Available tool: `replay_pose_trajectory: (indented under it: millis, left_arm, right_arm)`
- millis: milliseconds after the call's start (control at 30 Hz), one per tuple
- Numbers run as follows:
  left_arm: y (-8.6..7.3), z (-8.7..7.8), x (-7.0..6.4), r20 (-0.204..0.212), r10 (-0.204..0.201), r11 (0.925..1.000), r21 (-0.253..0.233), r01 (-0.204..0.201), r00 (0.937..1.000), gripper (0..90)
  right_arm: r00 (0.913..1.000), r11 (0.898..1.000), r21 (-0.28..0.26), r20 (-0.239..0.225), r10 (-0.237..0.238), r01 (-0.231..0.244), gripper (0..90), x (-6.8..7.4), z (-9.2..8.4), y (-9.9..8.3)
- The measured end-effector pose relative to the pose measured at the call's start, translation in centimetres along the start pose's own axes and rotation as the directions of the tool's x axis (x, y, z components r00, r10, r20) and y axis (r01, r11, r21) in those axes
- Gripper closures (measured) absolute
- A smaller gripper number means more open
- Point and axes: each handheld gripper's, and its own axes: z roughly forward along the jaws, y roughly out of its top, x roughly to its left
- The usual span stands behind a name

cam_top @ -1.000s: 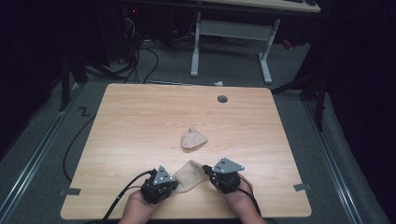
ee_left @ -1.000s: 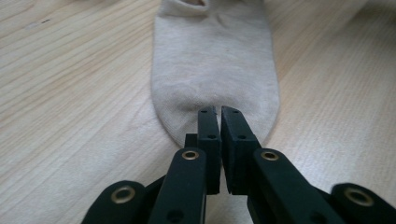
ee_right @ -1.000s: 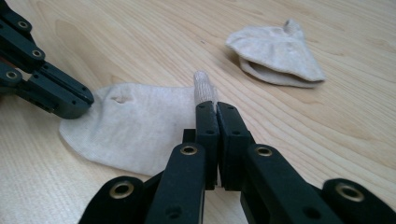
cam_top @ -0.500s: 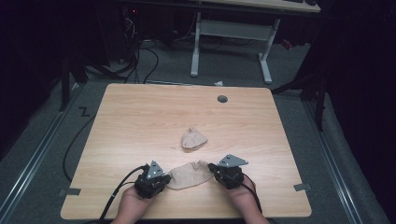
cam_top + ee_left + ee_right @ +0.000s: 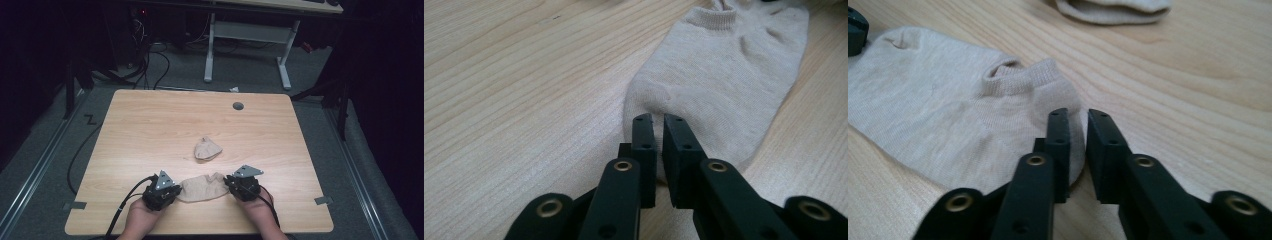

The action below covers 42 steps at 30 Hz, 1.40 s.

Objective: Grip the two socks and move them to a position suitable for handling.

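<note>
Wooden table [image 5: 150, 130]: second sock [image 5: 1113, 10] cut off at frame top.

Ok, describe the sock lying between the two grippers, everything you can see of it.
The sock is a beige, fine-knit ankle sock with a ribbed cuff, lying flat and stretched out near the table's front edge. Its toe end sits at the left gripper, its cuff end at the right gripper, whose jaws have just been opening.

Black fingers [image 5: 644, 145], brass-ringed screw holes
</note>
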Motion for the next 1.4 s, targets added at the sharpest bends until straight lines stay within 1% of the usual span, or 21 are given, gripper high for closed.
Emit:
replay_pose_trajectory:
  millis: [100,133,167,200,367,400,433,500,533,667,767,800,833,967,1033,1067,1100,1200,1233,1267,1400]
  left_arm:
    - [0.0,-0.1,0.0,-0.002,0.002,0.9999,-0.011,-0.002,1.0000,81.4]
    - [0.0,-0.1,0.0,-0.002,0.004,1.0000,-0.008,-0.004,1.0000,82.6]
    - [0.0,-0.1,0.0,0.000,0.007,1.0000,0.001,-0.007,1.0000,82.6]
    - [0.0,-0.1,0.0,-0.002,0.007,1.0000,0.006,-0.007,1.0000,83.9]
    - [-0.2,-0.5,-0.3,0.008,0.014,0.9996,0.027,-0.014,0.9999,84.0]
    - [-0.7,-0.6,-1.2,0.024,-0.053,0.9986,0.000,0.053,0.9983,84.1]
    - [-0.7,-0.6,-1.2,0.024,-0.053,0.9986,0.000,0.053,0.9983,84.1]
    - [-0.9,-1.0,-1.2,0.020,-0.008,0.9998,0.017,0.008,0.9998,84.1]
    - [-1.0,-1.5,-1.1,0.020,0.052,0.9971,0.055,-0.053,0.9984,84.1]
    - [-1.1,-1.7,-1.3,0.024,0.059,0.9963,0.061,-0.061,0.9979,83.9]
    - [-1.1,-1.9,-1.3,0.031,0.049,0.9967,0.062,-0.051,0.9983,82.5]
    - [-1.0,-2.1,-1.2,0.030,0.046,0.9976,0.051,-0.048,0.9985,81.0]
    - [-0.9,-2.3,-1.1,0.028,0.042,0.9985,0.035,-0.043,0.9987,81.0]
    - [-0.5,-3.6,0.1,0.011,0.004,0.9992,-0.039,-0.003,0.9999,77.5]
    - [-0.5,-3.9,0.9,-0.002,-0.017,0.9981,-0.058,0.017,0.9998,74.3]
    - [-0.6,-4.1,1.3,-0.008,-0.031,0.9974,-0.066,0.030,0.9995,71.7]
    - [-0.7,-4.2,1.8,-0.013,-0.041,0.9967,-0.071,0.040,0.9991,71.7]
    - [-0.9,-4.5,2.9,-0.023,-0.063,0.9939,-0.092,0.061,0.9977,70.5]
    - [-1.0,-4.5,3.1,-0.030,-0.063,0.9938,-0.093,0.060,0.9975,70.7]
    - [-1.0,-4.6,3.3,-0.036,-0.061,0.9941,-0.092,0.058,0.9975,71.2]
    - [-1.0,-4.7,3.5,-0.044,-0.063,0.9925,-0.107,0.058,0.9970,73.9]
  right_arm:
    - [0.9998,0.998,-0.053,-0.004,-0.018,0.017,80.3,0.3,-0.7,0.3]
    - [0.9990,0.999,-0.039,-0.025,-0.037,0.036,84.5,0.6,-0.6,0.3]
    - [0.9990,0.999,-0.039,-0.025,-0.037,0.036,84.5,0.6,-0.6,0.3]
    - [0.9980,0.999,-0.008,-0.033,-0.053,0.053,88.5,0.9,-0.2,0.1]
    - [0.9963,0.997,0.027,-0.052,-0.069,0.070,89.9,1.7,-0.2,-0.2]
    - [0.9951,0.996,0.026,-0.060,-0.079,0.081,89.8,2.1,-0.4,-0.4]
    - [0.9951,0.996,0.026,-0.060,-0.079,0.081,89.8,2.1,-0.4,-0.4]
    - [0.9938,0.996,0.024,-0.073,-0.084,0.086,89.8,2.6,-0.8,-0.8]
    - [0.9928,0.995,0.026,-0.076,-0.092,0.094,89.8,3.0,-1.1,-1.1]
    - [0.9915,0.994,0.026,-0.083,-0.100,0.102,89.8,3.5,-1.5,-1.4]
    - [0.9913,0.994,0.026,-0.084,-0.101,0.104,88.8,3.7,-1.7,-1.5]
    - [0.9915,0.995,-0.004,-0.088,-0.096,0.096,87.2,3.7,-2.0,-1.3]
    - [0.9915,0.995,-0.004,-0.088,-0.096,0.096,87.2,3.7,-2.0,-1.3]
    - [0.9954,0.996,-0.063,-0.070,-0.065,0.061,83.4,3.2,-2.5,-0.5]
    - [0.9964,0.995,-0.071,-0.048,-0.069,0.065,81.9,2.9,-2.3,0.2]
    - [0.9978,0.995,-0.087,-0.033,-0.057,0.054,81.6,2.2,-1.8,1.3]
    - [0.9978,0.995,-0.087,-0.033,-0.057,0.054,81.6,2.2,-1.8,1.3]
    - [0.9990,0.994,-0.096,-0.005,-0.045,0.044,82.3,1.3,-0.7,3.0]
    - [0.9992,0.995,-0.093,-0.002,-0.040,0.039,85.5,0.9,-0.1,3.6]
    - [0.9995,0.996,-0.088,0.003,-0.033,0.033,89.9,0.6,0.4,4.2]
    - [0.9998,0.998,-0.057,0.011,-0.019,0.019,90.0,-0.8,3.0,6.4]
